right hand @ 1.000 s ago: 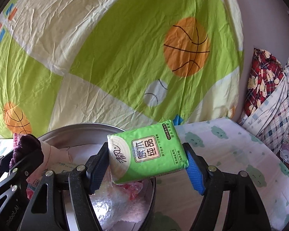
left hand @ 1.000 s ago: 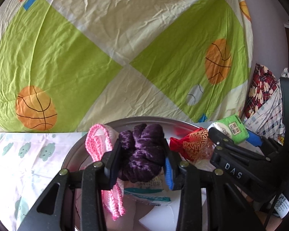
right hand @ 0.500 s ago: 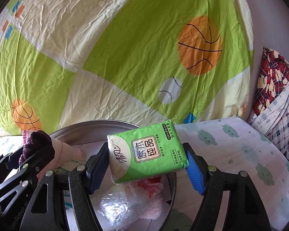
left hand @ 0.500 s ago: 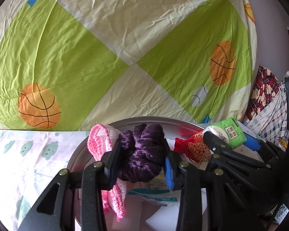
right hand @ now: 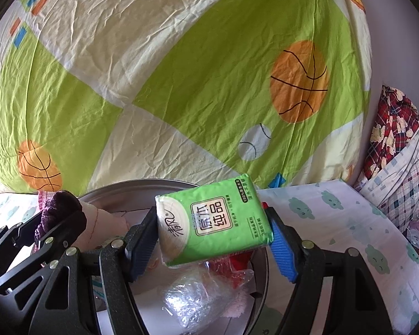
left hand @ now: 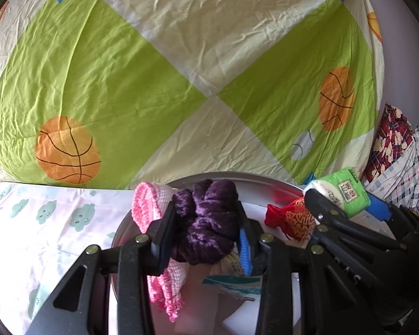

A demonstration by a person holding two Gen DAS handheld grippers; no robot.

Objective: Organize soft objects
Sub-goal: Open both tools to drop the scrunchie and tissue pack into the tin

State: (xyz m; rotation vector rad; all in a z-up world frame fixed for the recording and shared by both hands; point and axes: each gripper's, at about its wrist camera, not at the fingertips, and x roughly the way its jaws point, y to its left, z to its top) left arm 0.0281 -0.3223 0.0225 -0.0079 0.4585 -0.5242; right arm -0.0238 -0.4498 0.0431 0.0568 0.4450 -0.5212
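My left gripper (left hand: 206,234) is clamped on the purple scrunchie (left hand: 209,223), and my right gripper (right hand: 213,237) pinches the green tissue pack (right hand: 212,220); both hang over the metal basin (left hand: 254,180) at 6 o'clock. Inside it already lie a pink knit piece (left hand: 145,206), a red pouch (left hand: 287,217) and a plastic-wrapped bundle (right hand: 192,301). By my reckoning I'm midway: these two items are left to place.

A dark purple scrunchie (left hand: 209,223) sits beside pink-and-white mesh cloth (left hand: 150,206). The tissue pack (right hand: 213,220) is bright green. At twelve o'clock, the quilt (right hand: 181,69) shows lime and cream blocks with orange basketballs.
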